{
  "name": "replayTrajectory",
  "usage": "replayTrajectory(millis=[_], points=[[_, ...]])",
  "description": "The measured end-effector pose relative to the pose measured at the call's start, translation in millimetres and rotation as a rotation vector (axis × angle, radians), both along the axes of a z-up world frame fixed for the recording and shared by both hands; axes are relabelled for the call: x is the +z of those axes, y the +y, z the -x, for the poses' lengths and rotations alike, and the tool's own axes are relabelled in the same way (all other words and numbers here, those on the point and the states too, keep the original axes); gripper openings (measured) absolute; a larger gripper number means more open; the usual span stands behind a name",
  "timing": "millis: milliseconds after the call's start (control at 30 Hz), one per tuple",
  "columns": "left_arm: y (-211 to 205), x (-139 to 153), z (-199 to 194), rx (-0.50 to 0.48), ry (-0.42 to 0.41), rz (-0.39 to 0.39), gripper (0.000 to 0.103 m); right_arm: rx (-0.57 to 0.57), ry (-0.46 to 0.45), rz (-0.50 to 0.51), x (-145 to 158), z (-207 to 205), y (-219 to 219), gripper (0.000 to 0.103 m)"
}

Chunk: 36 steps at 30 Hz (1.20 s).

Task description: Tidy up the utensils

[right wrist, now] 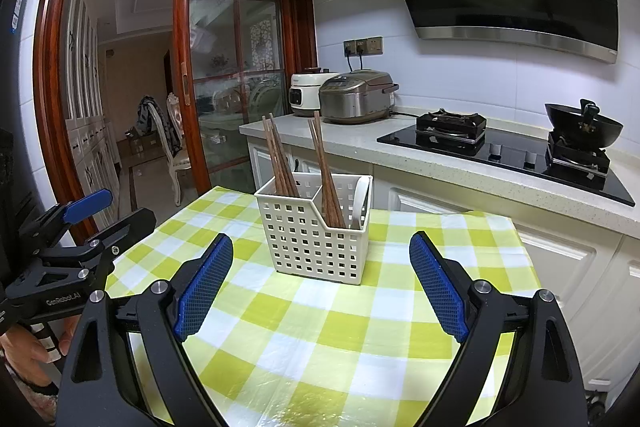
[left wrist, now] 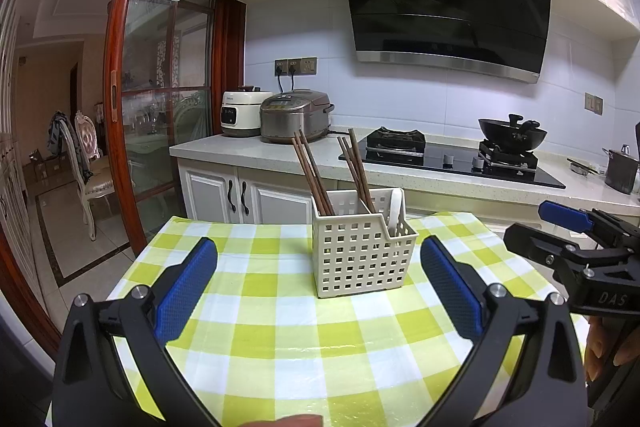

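ahead, both the left gripper [left wrist: 318,281] and right gripper [right wrist: 320,279] spread, utensil basket [left wrist: 362,251] between, unobstructed.

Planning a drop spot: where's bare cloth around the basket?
Bare checked tablecloth runs between the basket and both open grippers, left gripper and right gripper, and on either side of the basket. Crowded: inside the basket, with chopsticks and a white spoon.

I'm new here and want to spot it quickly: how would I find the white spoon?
On the checked tablecloth stands a white perforated caddy. The white spoon sits in its lower right compartment, the only pale, rounded piece beside the brown chopsticks.
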State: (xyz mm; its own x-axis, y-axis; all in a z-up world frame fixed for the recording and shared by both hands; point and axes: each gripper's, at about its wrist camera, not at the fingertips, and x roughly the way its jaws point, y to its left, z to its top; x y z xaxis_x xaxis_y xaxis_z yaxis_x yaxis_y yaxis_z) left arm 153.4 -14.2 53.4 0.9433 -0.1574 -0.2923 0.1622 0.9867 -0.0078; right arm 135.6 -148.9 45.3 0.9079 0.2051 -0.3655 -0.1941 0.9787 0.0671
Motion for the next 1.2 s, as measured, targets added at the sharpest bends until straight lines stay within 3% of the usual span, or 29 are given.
replayTrajectory(millis=[1200], points=[[-3.4, 0.7, 2.2, -0.013, -0.012, 0.018, 0.098, 0.014, -0.006, -0.003, 4.4, 4.4, -2.2, 0.085]])
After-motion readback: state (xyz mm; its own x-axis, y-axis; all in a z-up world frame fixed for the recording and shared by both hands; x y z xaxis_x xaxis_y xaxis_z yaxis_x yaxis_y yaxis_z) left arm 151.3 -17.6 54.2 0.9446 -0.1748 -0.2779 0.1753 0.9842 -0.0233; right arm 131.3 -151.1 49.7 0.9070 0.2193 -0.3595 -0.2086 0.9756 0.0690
